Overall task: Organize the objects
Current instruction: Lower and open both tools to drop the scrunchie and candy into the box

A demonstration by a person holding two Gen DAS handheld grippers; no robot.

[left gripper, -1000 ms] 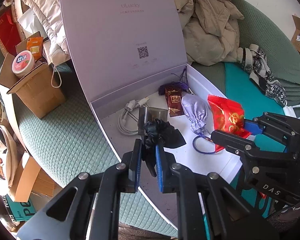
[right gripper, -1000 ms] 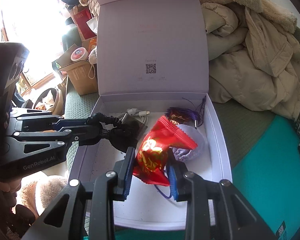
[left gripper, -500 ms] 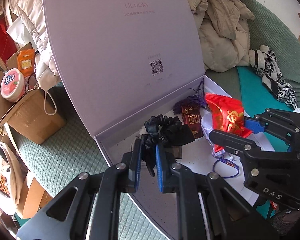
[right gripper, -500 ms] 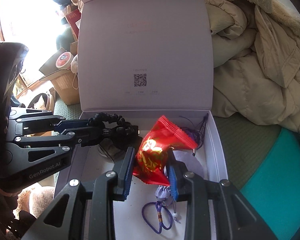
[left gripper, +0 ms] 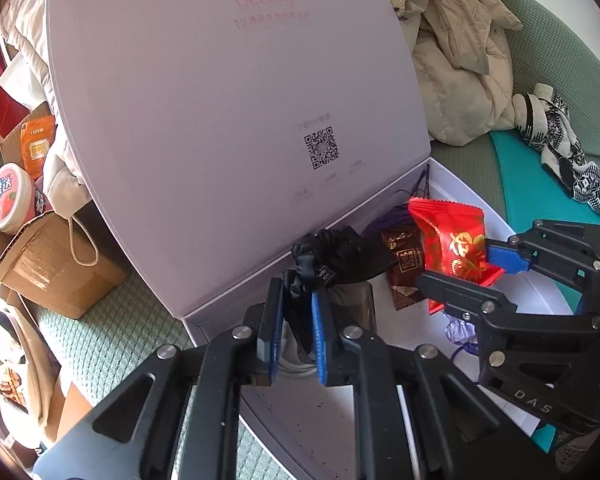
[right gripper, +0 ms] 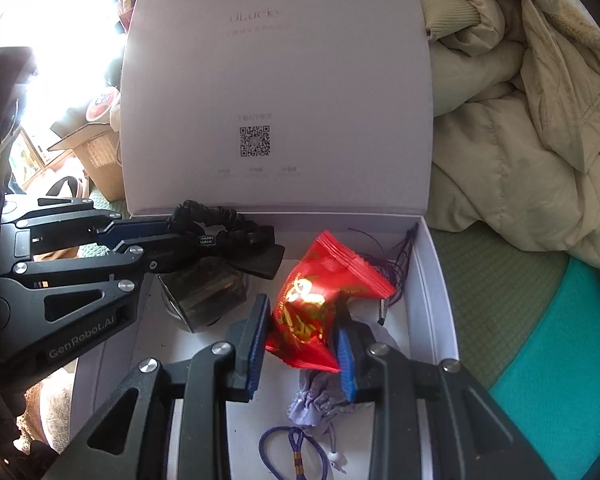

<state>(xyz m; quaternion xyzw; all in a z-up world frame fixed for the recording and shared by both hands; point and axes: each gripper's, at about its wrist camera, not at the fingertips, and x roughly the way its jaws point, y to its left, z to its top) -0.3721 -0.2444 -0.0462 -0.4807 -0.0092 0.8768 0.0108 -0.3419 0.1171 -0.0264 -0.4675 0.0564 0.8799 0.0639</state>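
1. Left gripper (left gripper: 296,312) with blue-padded black fingers, clamped on a black ruffled fabric scrunchie with a flat bow tail (left gripper: 336,258); held above the near-left part of the open box, tail pointing toward the box middle
2. Same left gripper (right gripper: 180,236) seen side-on from the right wrist view, scrunchie (right gripper: 236,240) draped over its tips, small white-lettered tag showing on the fabric
3. Right gripper (right gripper: 302,344), closed on a shiny red foil snack packet with gold print (right gripper: 320,300); packet upright between the pads, hanging over the middle of the box
4. Right gripper (left gripper: 464,270) also visible from the left wrist view, packet (left gripper: 452,248) pinched between one blue pad and one black finger
5. Pale lilac rigid cardboard gift box (right gripper: 436,280) with hinged lid standing upright (right gripper: 276,80); QR code and faint "ULucky" lettering printed inside the lid
6. Lying on the box floor: a small dark transparent square case (right gripper: 204,292) below the scrunchie, a lilac satin drawstring pouch (right gripper: 320,396) under the right gripper with a purple cord loop (right gripper: 296,456) near the front edge, a dark brown sweet wrapper (left gripper: 404,264) beside the red packet, purple tassel threads (right gripper: 404,256) in the far-right corner
7. Box resting on a green quilted cushion (left gripper: 112,320); beige padded jacket (right gripper: 520,120) heaped to the right, brown cardboard carton (left gripper: 52,264) to the left holding a round white tub with red label (left gripper: 8,196)
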